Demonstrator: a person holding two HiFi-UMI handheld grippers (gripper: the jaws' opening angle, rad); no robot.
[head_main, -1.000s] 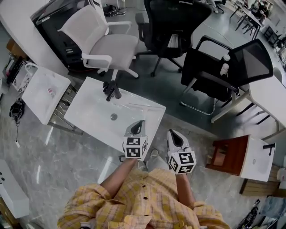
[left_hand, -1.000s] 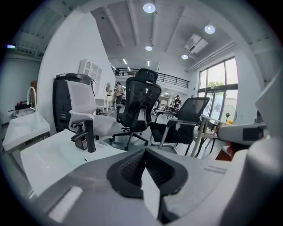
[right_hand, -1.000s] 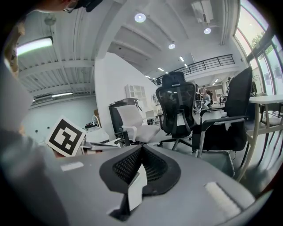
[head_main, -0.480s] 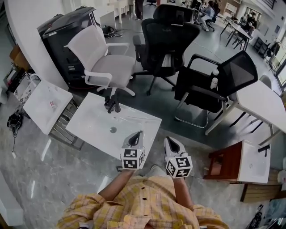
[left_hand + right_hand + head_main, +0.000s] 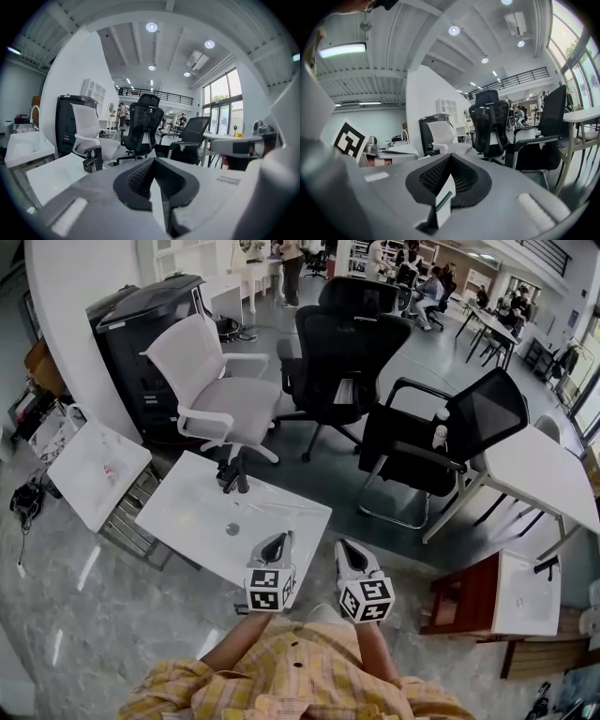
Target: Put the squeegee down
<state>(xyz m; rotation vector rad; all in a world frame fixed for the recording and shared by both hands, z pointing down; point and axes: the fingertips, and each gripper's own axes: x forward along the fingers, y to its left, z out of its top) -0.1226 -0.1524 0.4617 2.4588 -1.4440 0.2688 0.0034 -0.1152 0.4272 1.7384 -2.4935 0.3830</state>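
Note:
My left gripper (image 5: 277,542) and right gripper (image 5: 348,550) hang side by side in front of the person's yellow checked shirt. Both point out over the near edge of a white sink top (image 5: 183,512). In the left gripper view the left gripper (image 5: 153,161) has its jaws pressed together with nothing between them. In the right gripper view the right gripper (image 5: 449,160) looks the same, shut and empty. A black faucet (image 5: 232,474) stands at the sink top's far edge, and it also shows in the left gripper view as the faucet (image 5: 93,159). I cannot make out a squeegee in any view.
Beyond the sink top stand a white office chair (image 5: 211,381) and two black chairs (image 5: 342,343) (image 5: 441,432). A second white basin (image 5: 94,470) sits to the left, before a black cabinet (image 5: 141,324). A white table (image 5: 544,470) and a wooden unit (image 5: 469,592) are on the right.
Both grippers have risen and drawn back a little toward the body, still shut. The head view has tipped up, so more of the room shows.

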